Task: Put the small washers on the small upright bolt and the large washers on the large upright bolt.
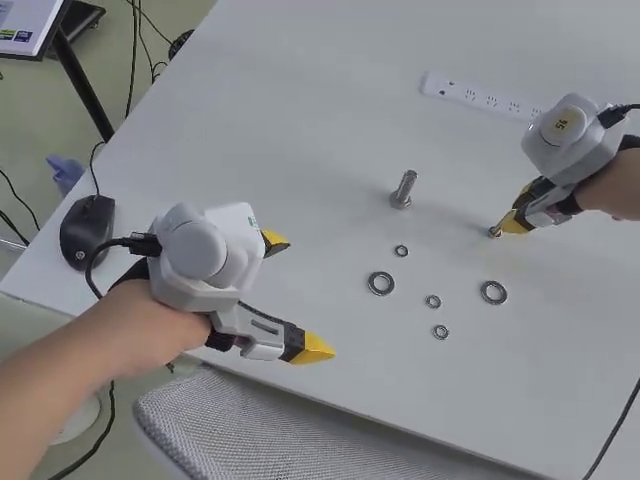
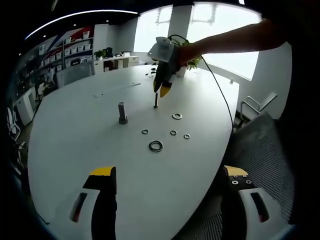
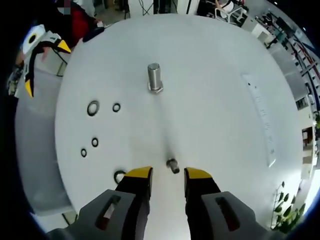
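Right gripper view: right gripper (image 3: 167,175) at small bolt (image 3: 172,165), jaws narrowly parted, nothing seen between. Left gripper (image 2: 168,173) spread wide. Advise pinching a small washer (image 3: 95,142) by its rim and lowering it level.

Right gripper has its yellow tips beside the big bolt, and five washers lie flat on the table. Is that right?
Not quite. The right gripper has its yellow tips beside the small bolt, not the big bolt, which stands farther off. The right gripper view shows this. The rest holds: five washers lie flat on the table.
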Tool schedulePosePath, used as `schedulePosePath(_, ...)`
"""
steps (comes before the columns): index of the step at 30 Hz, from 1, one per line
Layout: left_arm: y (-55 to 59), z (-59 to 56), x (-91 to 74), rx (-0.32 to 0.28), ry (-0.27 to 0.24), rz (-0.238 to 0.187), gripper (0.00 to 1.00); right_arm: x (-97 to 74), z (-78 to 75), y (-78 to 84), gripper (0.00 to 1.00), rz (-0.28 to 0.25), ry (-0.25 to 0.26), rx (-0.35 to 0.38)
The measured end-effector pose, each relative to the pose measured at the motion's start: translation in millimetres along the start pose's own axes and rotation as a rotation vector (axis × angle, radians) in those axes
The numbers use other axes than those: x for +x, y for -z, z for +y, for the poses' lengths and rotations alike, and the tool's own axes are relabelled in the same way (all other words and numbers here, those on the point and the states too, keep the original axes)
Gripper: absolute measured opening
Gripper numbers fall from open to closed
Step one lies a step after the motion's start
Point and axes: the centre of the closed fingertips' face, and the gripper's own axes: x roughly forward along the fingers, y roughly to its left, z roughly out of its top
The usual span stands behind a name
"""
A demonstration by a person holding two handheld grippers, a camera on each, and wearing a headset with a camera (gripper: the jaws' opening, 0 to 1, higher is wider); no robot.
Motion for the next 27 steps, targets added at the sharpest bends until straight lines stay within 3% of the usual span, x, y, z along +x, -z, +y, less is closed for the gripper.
schedulePosePath(9,0.1,2.3,-10.6,0.017,-0.005,0.007,0.86,-11.7,10.8,-4.5,0.27,0.012,0.006,-0.008)
schedulePosePath(18,0.2,2.0,-10.8,0.024,-0.005,0.007,0.86,-11.8,36.8,-18.7,0.27,-0.003,0.011,-0.072)
schedulePosePath(27,-3.5,-1.5,-6.1,0.034,0.009,0.004,0.86,-5.0,64.9,-38.0,0.28,-0.025,-0.036,-0.106)
